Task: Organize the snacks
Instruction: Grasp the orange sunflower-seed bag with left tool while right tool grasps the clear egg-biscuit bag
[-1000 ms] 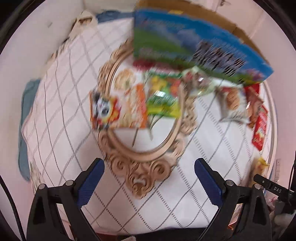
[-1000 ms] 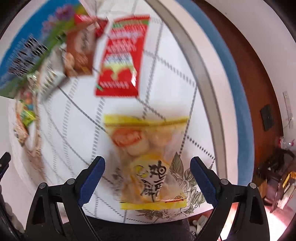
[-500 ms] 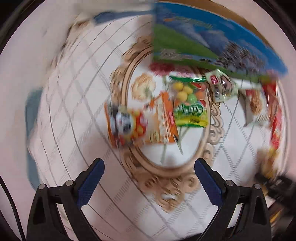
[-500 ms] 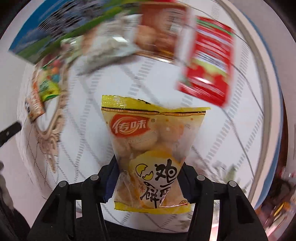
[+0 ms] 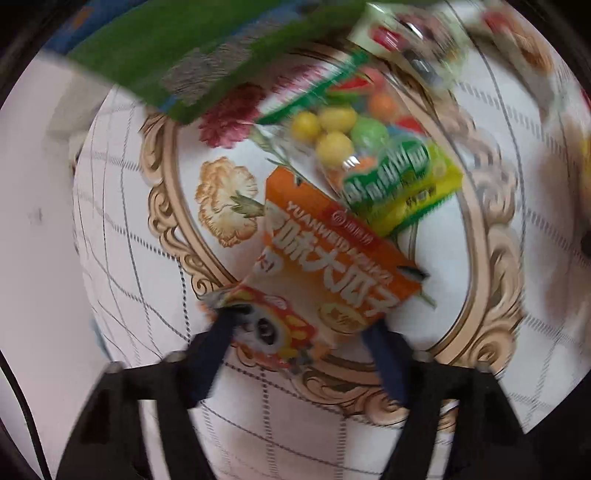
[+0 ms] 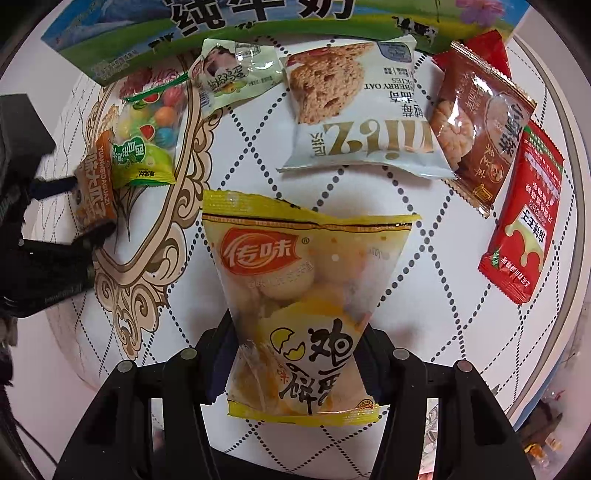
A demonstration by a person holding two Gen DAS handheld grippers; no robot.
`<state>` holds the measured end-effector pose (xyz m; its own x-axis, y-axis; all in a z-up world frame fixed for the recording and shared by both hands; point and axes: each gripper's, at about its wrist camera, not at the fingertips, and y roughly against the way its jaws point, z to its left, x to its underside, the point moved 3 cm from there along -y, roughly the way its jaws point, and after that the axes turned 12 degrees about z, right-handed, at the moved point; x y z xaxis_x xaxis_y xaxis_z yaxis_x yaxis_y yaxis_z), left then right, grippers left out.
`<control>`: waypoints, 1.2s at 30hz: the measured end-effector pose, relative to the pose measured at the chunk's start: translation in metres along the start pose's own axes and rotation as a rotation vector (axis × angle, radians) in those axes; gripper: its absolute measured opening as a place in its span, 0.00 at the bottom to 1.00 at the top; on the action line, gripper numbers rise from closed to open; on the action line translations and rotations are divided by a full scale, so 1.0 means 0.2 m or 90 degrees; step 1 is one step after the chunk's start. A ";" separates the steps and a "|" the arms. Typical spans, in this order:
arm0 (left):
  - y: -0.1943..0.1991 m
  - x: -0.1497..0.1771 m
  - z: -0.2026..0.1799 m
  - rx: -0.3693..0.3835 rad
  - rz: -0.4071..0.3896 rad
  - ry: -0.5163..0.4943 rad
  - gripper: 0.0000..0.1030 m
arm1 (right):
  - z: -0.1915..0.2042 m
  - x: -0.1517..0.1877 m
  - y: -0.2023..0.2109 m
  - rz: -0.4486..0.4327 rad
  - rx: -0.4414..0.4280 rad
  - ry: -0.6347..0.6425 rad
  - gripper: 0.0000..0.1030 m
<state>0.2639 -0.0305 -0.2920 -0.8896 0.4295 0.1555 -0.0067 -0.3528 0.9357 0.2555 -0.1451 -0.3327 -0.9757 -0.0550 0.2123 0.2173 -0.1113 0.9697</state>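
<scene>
My right gripper (image 6: 299,343) is shut on a yellow egg-biscuit packet (image 6: 303,295) and holds it over the round table. My left gripper (image 5: 299,328) has its fingers closed against an orange sunflower-seed packet (image 5: 328,258), which lies partly over a red panda-print packet (image 5: 269,328); the orange packet also shows in the right wrist view (image 6: 94,181). A green candy-ball bag (image 5: 373,155) lies just beyond. A white oat-cookie packet (image 6: 354,110), a brown packet (image 6: 476,125), a red packet (image 6: 524,225) and a pale green packet (image 6: 232,77) lie on the table.
A blue-and-green milk carton box (image 6: 258,26) stands at the back of the table (image 6: 258,177) and shows as a green blur in the left wrist view (image 5: 207,51). The tablecloth has a gold oval frame print (image 5: 170,221). The table edge (image 6: 569,147) curves at right.
The left gripper moved forward and down and closed on the orange packet. The right gripper, open a second ago, has closed on the yellow packet and lifted it toward the other snacks.
</scene>
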 end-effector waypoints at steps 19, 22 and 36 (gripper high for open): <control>0.18 0.26 0.09 0.110 -0.069 0.202 0.77 | -0.10 -0.03 0.04 0.003 -0.017 0.010 0.72; 0.13 0.16 0.00 0.026 -0.054 0.109 0.77 | -0.07 -0.02 0.06 0.004 -0.016 0.008 0.72; -0.18 0.28 -0.07 0.344 0.080 0.309 0.55 | -0.05 0.09 0.02 -0.009 0.013 0.014 0.55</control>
<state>0.2075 -0.0046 -0.3206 -0.9715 -0.0480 0.2320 0.2236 0.1379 0.9649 0.2394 -0.1563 -0.3259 -0.9776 -0.0762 0.1962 0.2028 -0.0927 0.9748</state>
